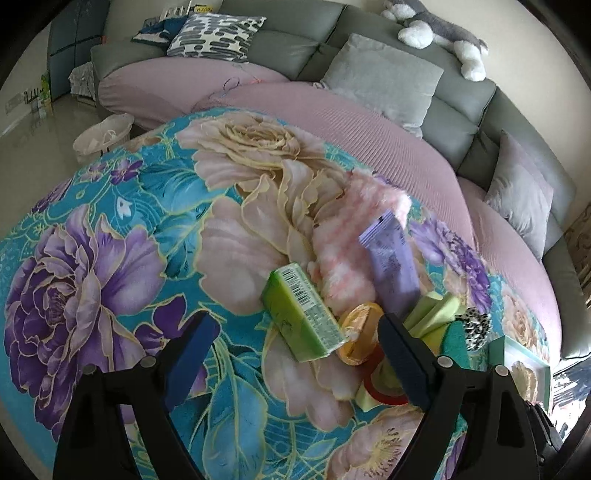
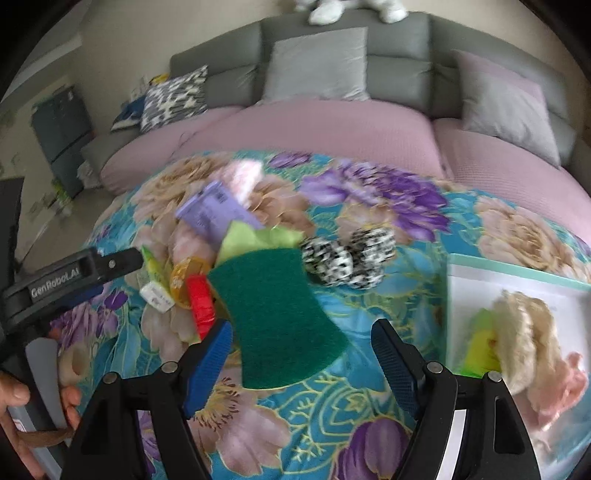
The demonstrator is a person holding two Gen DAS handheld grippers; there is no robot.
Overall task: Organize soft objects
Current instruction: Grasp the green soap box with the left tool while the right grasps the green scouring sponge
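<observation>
On a floral cloth (image 1: 110, 229) lies a pile: a pink fluffy sock (image 1: 347, 236), a purple tube (image 1: 391, 262), a green box (image 1: 303, 314), an orange lid (image 1: 360, 332), a red tape ring (image 1: 380, 387), green cloths (image 1: 436, 310), a green scouring pad (image 2: 277, 314) and black-and-white scrunchies (image 2: 347, 258). My left gripper (image 1: 295, 362) is open just before the green box. My right gripper (image 2: 301, 354) is open over the near edge of the scouring pad. A white box (image 2: 517, 273) at the right holds cream and pink soft items (image 2: 528, 339). The left gripper also shows in the right wrist view (image 2: 122, 262).
A grey sofa (image 1: 295, 40) with pink seat covers (image 1: 332, 107) and cushions (image 1: 380, 74) stands behind. A plush dog (image 1: 436, 26) lies on its back. A white basket (image 1: 103, 136) stands on the floor at the left.
</observation>
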